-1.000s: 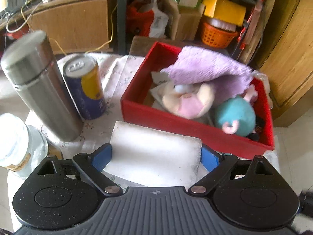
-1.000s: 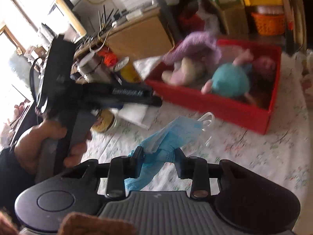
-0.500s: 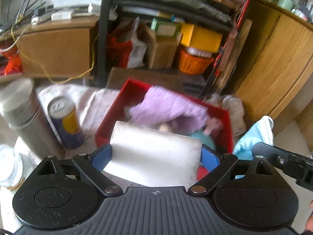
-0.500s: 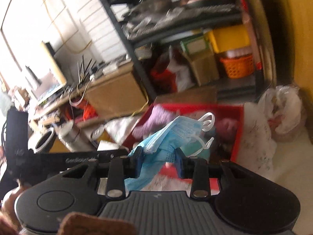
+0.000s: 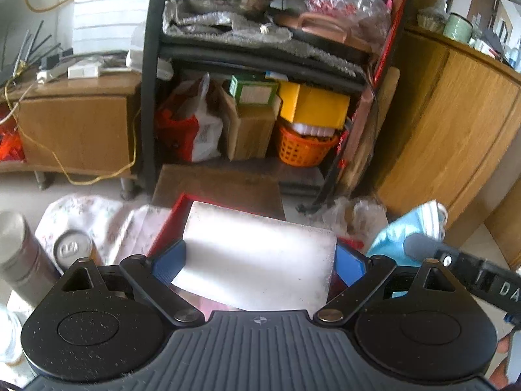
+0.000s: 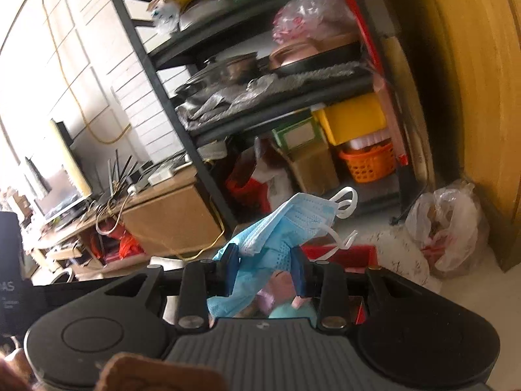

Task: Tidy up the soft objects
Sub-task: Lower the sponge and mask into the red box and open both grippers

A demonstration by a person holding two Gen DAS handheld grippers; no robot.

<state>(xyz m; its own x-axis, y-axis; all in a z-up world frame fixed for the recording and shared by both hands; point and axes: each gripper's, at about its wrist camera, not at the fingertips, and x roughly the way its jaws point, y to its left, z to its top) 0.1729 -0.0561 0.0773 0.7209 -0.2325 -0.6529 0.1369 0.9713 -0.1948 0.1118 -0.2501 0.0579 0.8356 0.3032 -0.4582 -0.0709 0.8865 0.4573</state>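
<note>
My left gripper [image 5: 259, 260] is shut on a white rectangular sponge block [image 5: 257, 257], held up over the near edge of the red box [image 5: 169, 224], which it mostly hides. My right gripper [image 6: 265, 270] is shut on a crumpled blue face mask [image 6: 286, 224] whose white ear loops hang off to the right. That mask [image 5: 407, 231] and the right gripper's arm also show at the right of the left wrist view. Under the right gripper, the red box [image 6: 342, 251] peeks out with bits of plush toys [image 6: 286, 309] inside.
A steel flask [image 5: 19, 254] and a drink can [image 5: 73, 247] stand on the flowered tablecloth [image 5: 97, 215] at the left. Behind the table stand a black shelf rack [image 5: 260, 58] full of boxes, an orange basket [image 5: 302, 150], wooden cabinets and a plastic bag [image 6: 446, 228] on the floor.
Both grippers have risen and tipped upward, so the box and toys have dropped low in view. The sponge and the mask stay gripped. The right gripper has come in beside the left one.
</note>
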